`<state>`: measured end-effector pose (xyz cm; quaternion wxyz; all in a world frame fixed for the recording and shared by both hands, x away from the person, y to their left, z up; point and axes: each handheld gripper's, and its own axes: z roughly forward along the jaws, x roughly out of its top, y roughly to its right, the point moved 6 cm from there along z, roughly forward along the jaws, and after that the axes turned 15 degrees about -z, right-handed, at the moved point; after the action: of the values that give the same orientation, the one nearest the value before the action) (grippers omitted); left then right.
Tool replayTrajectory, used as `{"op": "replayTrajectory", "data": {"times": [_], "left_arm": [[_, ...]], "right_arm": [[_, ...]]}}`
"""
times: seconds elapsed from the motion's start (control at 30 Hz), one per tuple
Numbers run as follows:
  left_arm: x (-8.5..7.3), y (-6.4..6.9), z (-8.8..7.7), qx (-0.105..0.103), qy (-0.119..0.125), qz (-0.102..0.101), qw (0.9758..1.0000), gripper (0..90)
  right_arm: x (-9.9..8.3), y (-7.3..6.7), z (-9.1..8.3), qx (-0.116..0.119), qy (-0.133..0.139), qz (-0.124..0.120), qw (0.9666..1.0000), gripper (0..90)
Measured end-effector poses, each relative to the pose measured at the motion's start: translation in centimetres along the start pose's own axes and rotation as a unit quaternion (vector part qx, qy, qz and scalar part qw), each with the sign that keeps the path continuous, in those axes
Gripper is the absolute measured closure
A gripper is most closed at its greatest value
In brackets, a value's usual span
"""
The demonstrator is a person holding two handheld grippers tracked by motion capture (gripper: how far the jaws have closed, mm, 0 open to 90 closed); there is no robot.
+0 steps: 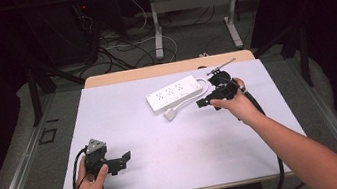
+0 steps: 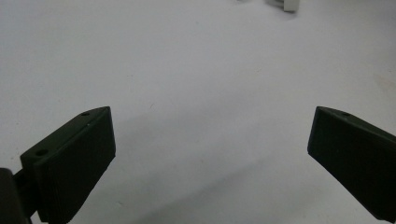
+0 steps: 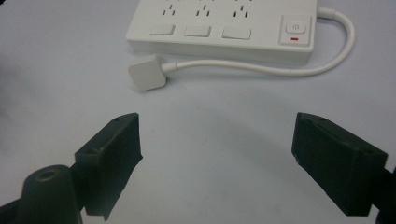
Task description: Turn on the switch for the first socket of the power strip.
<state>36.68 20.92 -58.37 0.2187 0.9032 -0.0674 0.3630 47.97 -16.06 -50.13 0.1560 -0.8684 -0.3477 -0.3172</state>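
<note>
— While the right hand-held gripper (image 1: 204,102) hangs over the far right part of the counter (image 1: 163,140), what sits nearest to it?

— A white power strip (image 1: 174,93), lying flat just beyond its jaws. In the right gripper view the power strip (image 3: 219,28) lies across the top, with three rows of sockets, three pale buttons under them and a switch with a small red mark at its right end.

— And the cord?

— The cord (image 3: 261,69) leaves the strip's right end, loops back along its near side and ends in a square white plug (image 3: 146,73), which lies on the counter just in front of the strip's left end.

— Does the right hand-held gripper hold any of it?

— No. Its jaws stand wide apart with bare counter between them; the plug lies a little past the left jaw, not touching.

— What about the left hand-held gripper (image 1: 124,157)?

— It sits low at the near left corner of the counter, well apart from the strip. In the left gripper view its jaws are spread wide over bare white surface, gripping nothing.
</note>
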Motion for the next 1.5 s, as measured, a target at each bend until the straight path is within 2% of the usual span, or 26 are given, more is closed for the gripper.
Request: {"op": "replayTrajectory", "data": {"times": [0.13,0.23,0.33,0.37,0.4,0.5,0.57,0.63,0.93,1.07,1.2,1.4,1.5], "left_arm": [[0.0,0.0,0.0,0.002,0.003,-0.001,1.0,0.7],[0.0,0.0,-0.1,0.0,-0.003,0.001,1.0,0.7],[0.1,0.0,0.0,0.004,0.008,-0.001,1.0,0.7],[0.0,-0.1,-0.2,0.001,-0.003,0.001,1.0,0.7],[0.0,-0.1,-0.2,0.001,-0.002,0.001,1.0,0.7],[0.0,-0.1,-0.2,0.001,-0.005,0.004,1.0,0.6],[0.0,0.0,-0.1,0.002,0.001,0.003,1.0,0.6],[0.0,0.0,-0.1,0.001,0.0,0.003,1.0,0.7],[0.0,0.0,-0.2,0.0,-0.005,0.003,1.0,0.7],[0.0,0.0,-0.2,0.002,-0.003,0.005,1.0,0.7],[0.0,0.0,-0.1,0.003,0.001,0.004,1.0,0.7],[0.0,0.0,-0.1,0.004,0.002,0.003,1.0,0.7],[0.0,0.1,-0.1,0.003,0.003,0.004,1.0,0.7]], "right_arm": [[-0.7,-0.2,-0.8,-0.01,0.011,0.002,0.9999,9.8],[-1.4,-0.3,-1.3,-0.015,0.017,-0.004,0.9997,1.1],[-2.5,-0.5,-1.6,-0.015,0.019,-0.004,0.9997,0.0],[-2.8,-0.6,-1.7,-0.011,0.019,-0.005,0.9997,0.0],[-3.1,-0.7,-1.8,-0.008,0.021,-0.01,0.9997,0.0],[-4.1,-1.0,-2.1,-0.018,0.019,-0.029,0.9992,0.0],[-4.7,-1.2,-2.4,-0.018,0.02,-0.044,0.9987,0.0],[-5.3,-1.5,-2.7,-0.013,0.024,-0.039,0.9988,0.0],[-7.5,-2.3,-4.0,-0.017,0.04,-0.04,0.9983,0.0],[-8.5,-2.4,-4.5,-0.019,0.046,-0.042,0.9978,0.0],[-9.7,-2.4,-4.9,-0.021,0.049,-0.034,0.998,0.0],[-11.5,-1.7,-5.5,-0.044,0.057,-0.035,0.9968,0.5],[-12.6,-1.0,-5.9,-0.056,0.056,-0.027,0.9965,1.9]]}}
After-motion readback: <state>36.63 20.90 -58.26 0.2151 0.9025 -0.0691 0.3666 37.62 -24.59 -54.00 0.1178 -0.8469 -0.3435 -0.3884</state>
